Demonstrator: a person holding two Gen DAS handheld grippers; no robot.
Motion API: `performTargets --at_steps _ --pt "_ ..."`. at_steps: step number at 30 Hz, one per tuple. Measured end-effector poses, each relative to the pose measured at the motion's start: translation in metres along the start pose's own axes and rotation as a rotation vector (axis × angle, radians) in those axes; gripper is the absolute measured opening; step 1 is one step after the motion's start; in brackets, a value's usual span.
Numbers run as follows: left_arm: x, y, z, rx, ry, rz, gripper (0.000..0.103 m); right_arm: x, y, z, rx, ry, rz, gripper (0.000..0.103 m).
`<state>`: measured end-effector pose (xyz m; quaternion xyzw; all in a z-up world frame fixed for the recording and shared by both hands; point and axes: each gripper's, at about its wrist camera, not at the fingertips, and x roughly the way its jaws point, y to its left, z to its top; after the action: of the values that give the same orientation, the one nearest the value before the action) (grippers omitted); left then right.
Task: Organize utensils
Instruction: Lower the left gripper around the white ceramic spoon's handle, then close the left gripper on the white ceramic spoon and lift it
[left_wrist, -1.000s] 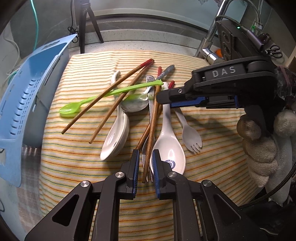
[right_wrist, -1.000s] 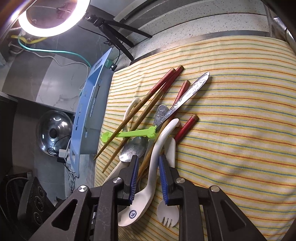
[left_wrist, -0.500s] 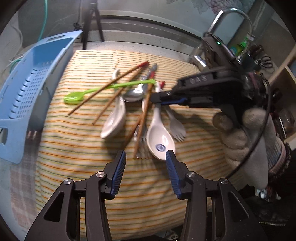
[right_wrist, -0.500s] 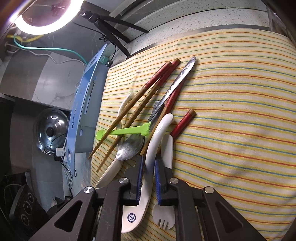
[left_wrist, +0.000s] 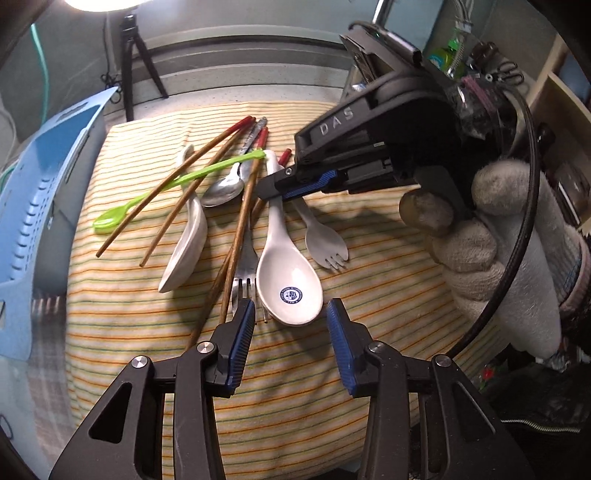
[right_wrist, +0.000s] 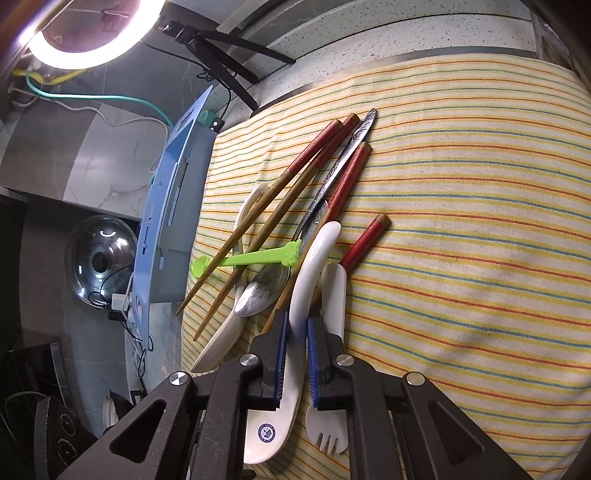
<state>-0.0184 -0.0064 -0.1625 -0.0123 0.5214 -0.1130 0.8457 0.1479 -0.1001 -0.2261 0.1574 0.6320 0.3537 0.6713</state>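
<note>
The right tongs (right_wrist: 295, 354) are pinched on the handle of a white ceramic soup spoon (right_wrist: 295, 332), blue pads (right_wrist: 280, 354) against either side of it; in the left wrist view the same tongs (left_wrist: 273, 188) bear the raised letters "DAS" on their black body and are held by a hand in a grey knit glove (left_wrist: 480, 236). The left tongs (left_wrist: 290, 332) stand spread wide, hovering just short of the spoon's bowl (left_wrist: 288, 280), which carries a round blue emblem whose writing is too small to read. The spoon lies in a loose heap of utensils on a striped yellow cloth (left_wrist: 147, 317) over the tabletop. Just beside it lie a white plastic spork (left_wrist: 325, 240) and a metal fork (left_wrist: 245, 273). Across the heap run wooden chopsticks with red ends (left_wrist: 207, 158), a metal spoon (left_wrist: 225, 190), a lime green plastic spoon (left_wrist: 177, 184) and a second white ceramic spoon (left_wrist: 184, 243). A blue slotted plastic basket (left_wrist: 33, 206) stands at the cloth's left edge; what it holds cannot be seen.
</note>
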Motion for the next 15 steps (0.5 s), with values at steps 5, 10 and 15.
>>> performTargets --at_steps 5,10,15 --pt "0.0076 -0.0035 -0.0005 0.031 0.012 0.015 0.039 -0.0012 0.0025 -0.0012 -0.003 -0.002 0.001 0.009" --pt "0.0091 -0.0042 -0.0001 0.051 0.005 0.032 0.036 -0.0007 0.0034 -0.0011 -0.004 -0.002 -0.007 0.009" --pt "0.0065 -0.0020 0.0005 0.028 -0.002 0.017 0.035 -0.0024 0.0030 -0.0021 0.007 -0.007 0.000 0.009"
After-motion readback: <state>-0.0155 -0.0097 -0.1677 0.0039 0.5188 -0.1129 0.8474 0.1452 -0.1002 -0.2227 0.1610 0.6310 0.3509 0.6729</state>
